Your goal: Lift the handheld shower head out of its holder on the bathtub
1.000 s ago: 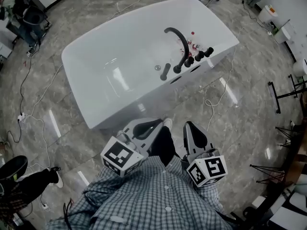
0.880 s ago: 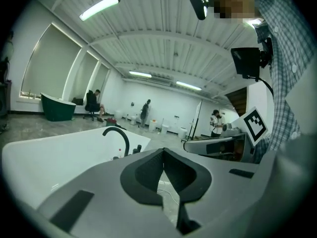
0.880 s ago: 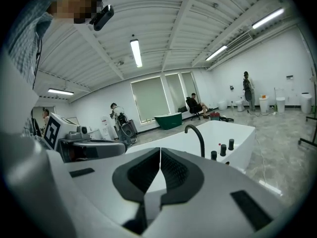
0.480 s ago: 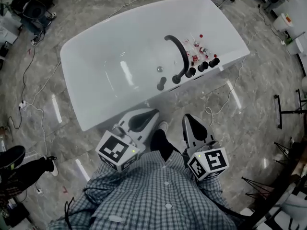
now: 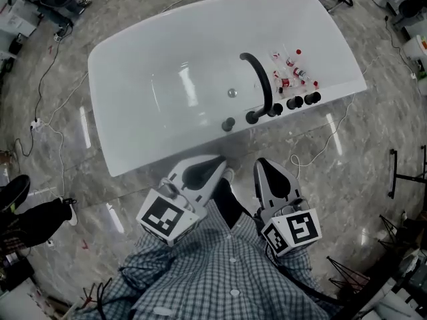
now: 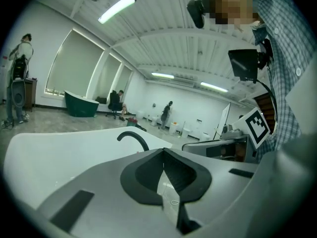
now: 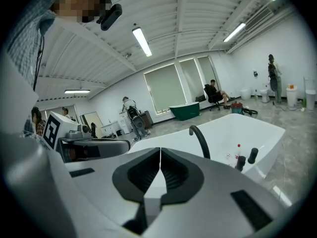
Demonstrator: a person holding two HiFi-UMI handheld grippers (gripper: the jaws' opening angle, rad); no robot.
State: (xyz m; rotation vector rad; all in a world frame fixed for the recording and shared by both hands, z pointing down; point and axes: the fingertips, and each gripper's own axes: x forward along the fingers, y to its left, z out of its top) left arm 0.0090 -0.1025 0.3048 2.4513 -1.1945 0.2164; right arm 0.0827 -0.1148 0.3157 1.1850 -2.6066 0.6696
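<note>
Shower head [image 5: 229,123] well beyond closed jaws

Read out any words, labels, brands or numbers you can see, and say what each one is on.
No readable text anywhere in these views.
The cube on the left tongs and the cube on the right tongs: black-and-white square patterns, no letters.
Small bottles on the rim of the bathtub: red labels, too small to read.

Grey marble-look floor [image 5: 373,179] all round. Going off the curved black spout [image 5: 261,79]: some little red-capped bottles [image 5: 293,72] just right of it, three black knobs [image 5: 294,103] by its base, a white cable [image 5: 328,144] lying on the floor past those. Dark green tub [image 7: 184,110] way behind it.
</note>
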